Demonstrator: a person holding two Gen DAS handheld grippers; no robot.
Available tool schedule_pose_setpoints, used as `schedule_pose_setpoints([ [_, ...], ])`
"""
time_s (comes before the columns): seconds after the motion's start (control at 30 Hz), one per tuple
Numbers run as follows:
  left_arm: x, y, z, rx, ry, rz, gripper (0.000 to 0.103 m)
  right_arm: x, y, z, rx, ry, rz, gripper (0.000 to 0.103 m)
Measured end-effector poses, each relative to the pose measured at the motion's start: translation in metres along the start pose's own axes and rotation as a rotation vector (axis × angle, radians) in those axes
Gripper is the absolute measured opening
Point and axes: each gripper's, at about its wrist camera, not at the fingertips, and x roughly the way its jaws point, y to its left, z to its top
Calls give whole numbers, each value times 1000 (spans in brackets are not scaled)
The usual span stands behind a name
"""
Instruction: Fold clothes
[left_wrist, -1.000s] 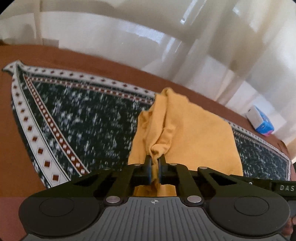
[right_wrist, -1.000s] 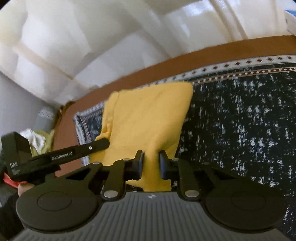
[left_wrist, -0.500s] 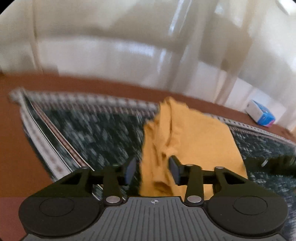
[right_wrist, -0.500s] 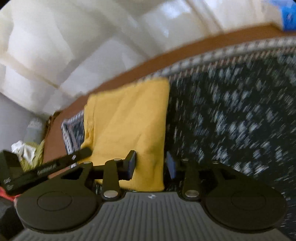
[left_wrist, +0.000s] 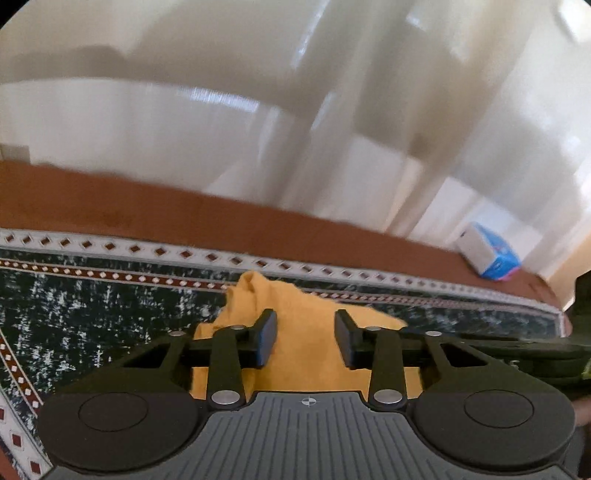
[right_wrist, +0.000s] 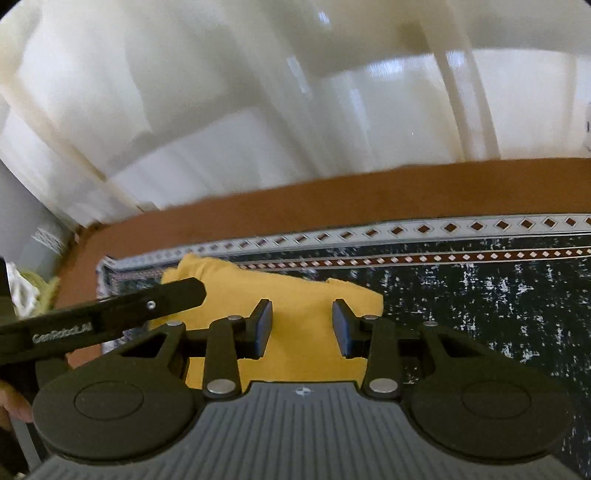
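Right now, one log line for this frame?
left gripper: open | right gripper: open | yellow cloth: released, folded, on rug

Soft cloth and matt plastic ahead of the fingers

The yellow garment (left_wrist: 306, 332) is seen as matt knit cloth; beneath it, the patterned rug (right_wrist: 480, 295) appears woven, while the left gripper (left_wrist: 306, 338) is moulded in matt black plastic.

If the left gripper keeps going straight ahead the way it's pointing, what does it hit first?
Probably the yellow garment: it fills the gap between the open left gripper fingers, lying on the patterned cloth. Depth is unclear.

Left tool (left_wrist: 306, 339) and right tool (right_wrist: 302, 328) agape
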Motion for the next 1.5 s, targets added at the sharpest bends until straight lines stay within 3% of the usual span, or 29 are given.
schedule_pose_setpoints([
  [0.1,8,6,-4,-6,-5,-8,40,8,-6,-2,2,1,9,39],
  [0.27,-5,5,-1,-39,-12,-3,42,4,-10,-1,9,0,24,39],
  [0.33,-24,5,1,-44,-43,18,50,-10,-14,-1,43,-17,43,40],
  [0.37,-35,6,1,-47,-63,32,60,-18,-15,-1,61,-25,52,47],
  [0.4,-43,10,-3,-63,-67,40,63,-25,-17,0,78,-33,62,56],
  [0.47,-58,17,-9,-94,-68,55,67,-40,-21,0,113,-49,81,61],
  [0.83,-42,51,-37,-276,73,34,75,-45,-30,-40,245,50,101,61],
  [1.17,-24,50,-31,-270,139,-91,75,-22,-29,-48,319,103,140,63],
  [1.33,-27,55,-34,-280,141,-103,74,-21,-31,-49,353,101,158,66],
  [1.5,-21,53,-30,-271,134,-87,76,-19,-44,-52,452,101,188,61],
])
